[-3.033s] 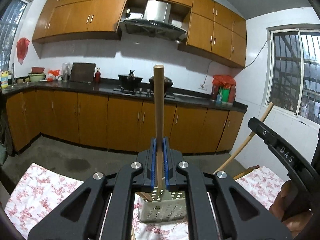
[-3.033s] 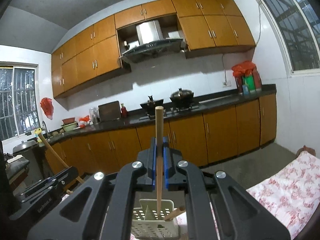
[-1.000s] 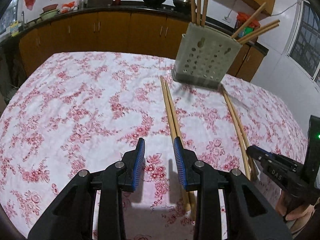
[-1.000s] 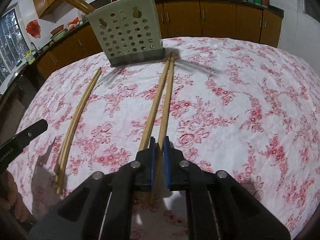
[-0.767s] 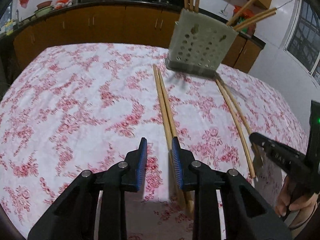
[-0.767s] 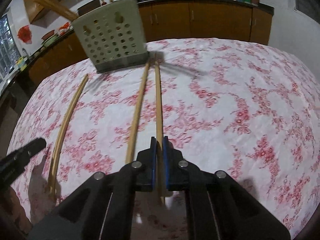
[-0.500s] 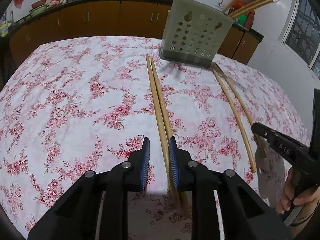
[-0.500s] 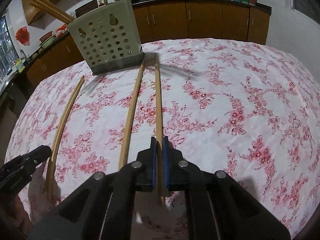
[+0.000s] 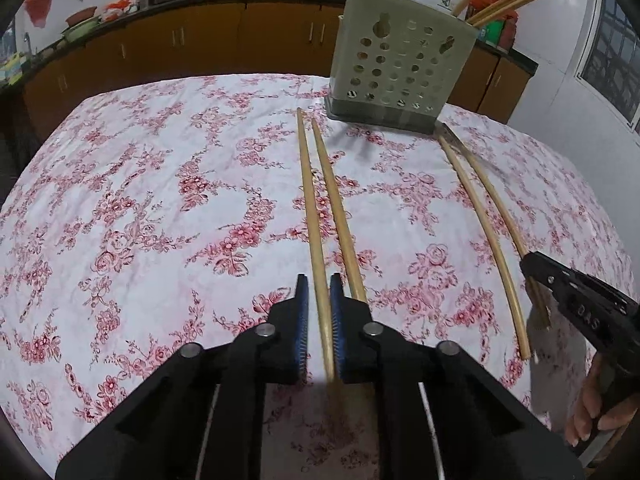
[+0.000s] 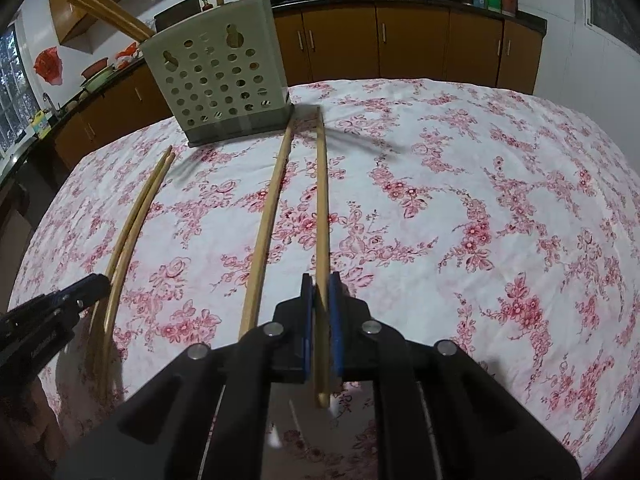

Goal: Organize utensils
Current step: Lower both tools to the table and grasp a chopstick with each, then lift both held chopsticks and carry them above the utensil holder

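A pale green perforated utensil holder (image 9: 402,66) (image 10: 220,80) stands at the far side of the table with several chopsticks upright in it. Two pairs of wooden chopsticks lie on the flowered cloth. In the left wrist view my left gripper (image 9: 318,300) has its jaws close around the left chopstick (image 9: 312,216) of one pair; its partner (image 9: 340,224) lies just right. In the right wrist view my right gripper (image 10: 320,292) is shut on the right chopstick (image 10: 322,196) of a pair; its partner (image 10: 268,216) lies to the left.
The table carries a white cloth with red flowers (image 9: 160,200). Another chopstick pair (image 9: 484,224) (image 10: 128,236) lies beside each gripped pair. The other gripper shows at each view's edge (image 9: 580,312) (image 10: 48,312). Kitchen cabinets and counter (image 10: 400,36) stand behind.
Both grippers came down from above the holder to the table. The left gripper slid over the left chopstick and narrowed around it. The right gripper stays closed on its chopstick.
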Demonstrator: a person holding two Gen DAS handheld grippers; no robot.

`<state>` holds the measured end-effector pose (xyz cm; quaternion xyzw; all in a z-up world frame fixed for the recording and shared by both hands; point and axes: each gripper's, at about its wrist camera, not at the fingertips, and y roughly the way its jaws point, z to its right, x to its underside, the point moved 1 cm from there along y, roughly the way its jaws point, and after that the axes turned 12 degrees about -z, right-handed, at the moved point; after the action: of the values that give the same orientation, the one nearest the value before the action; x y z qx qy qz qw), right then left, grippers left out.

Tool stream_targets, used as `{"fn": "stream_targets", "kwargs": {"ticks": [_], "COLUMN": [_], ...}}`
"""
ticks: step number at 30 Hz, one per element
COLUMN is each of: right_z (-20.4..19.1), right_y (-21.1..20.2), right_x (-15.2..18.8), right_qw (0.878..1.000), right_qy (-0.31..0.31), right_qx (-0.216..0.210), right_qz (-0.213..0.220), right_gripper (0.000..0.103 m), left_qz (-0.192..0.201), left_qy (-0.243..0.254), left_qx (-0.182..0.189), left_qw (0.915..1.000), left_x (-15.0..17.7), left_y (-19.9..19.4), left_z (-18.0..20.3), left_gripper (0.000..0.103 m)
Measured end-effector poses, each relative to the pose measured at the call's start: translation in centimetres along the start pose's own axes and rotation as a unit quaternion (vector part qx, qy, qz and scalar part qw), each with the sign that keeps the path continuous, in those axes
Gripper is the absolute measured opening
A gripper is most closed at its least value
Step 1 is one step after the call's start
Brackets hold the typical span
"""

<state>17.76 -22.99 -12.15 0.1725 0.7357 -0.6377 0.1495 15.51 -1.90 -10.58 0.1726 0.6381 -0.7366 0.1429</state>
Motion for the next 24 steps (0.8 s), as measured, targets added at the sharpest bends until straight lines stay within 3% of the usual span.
{"fn": "stream_targets", "kwargs": {"ticks": [17, 24], "right_z": [1.7, 1.6], "right_y": [0.8, 0.9], "right_x": [-2.0, -2.0], "right_qw": [1.000, 0.999], "right_qy": [0.011, 0.002], "right_qx": [0.023, 0.033], "right_qz": [0.007, 0.014], "right_gripper": [0.009, 0.009], "left_qz": [0.003, 0.013], "left_qy": [-0.035, -0.026], "left_qx": [-0.023, -0.031], "left_qw": [0.9991, 0.9991], "left_x": [-2.0, -2.1], "left_y": [0.3, 0.5], "left_z": [-4.7, -4.6], "left_gripper": [0.008, 0.008]}}
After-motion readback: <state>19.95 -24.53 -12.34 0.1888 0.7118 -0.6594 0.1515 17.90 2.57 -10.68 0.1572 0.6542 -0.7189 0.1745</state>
